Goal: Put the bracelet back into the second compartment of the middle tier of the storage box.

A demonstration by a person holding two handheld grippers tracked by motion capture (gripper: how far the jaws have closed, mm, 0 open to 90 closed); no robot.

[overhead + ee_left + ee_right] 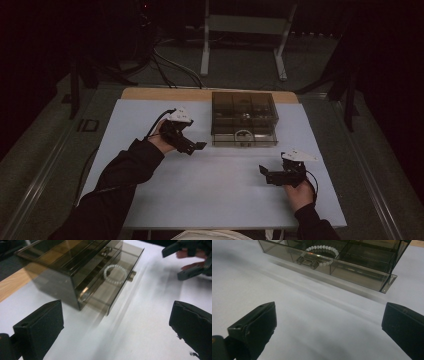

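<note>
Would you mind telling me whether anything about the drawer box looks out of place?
The lower drawer of the smoky clear box stands pulled partly out, with a white bead bracelet lying inside. Nothing looks spilled or broken; both hand-held grippers are open, apart from the box.

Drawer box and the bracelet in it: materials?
Drawer box: likely smoky tinted clear plastic, glossy; you see through its walls and it reflects light. Bracelet: white matte round beads, maybe plastic or stone; cannot tell which.
</note>
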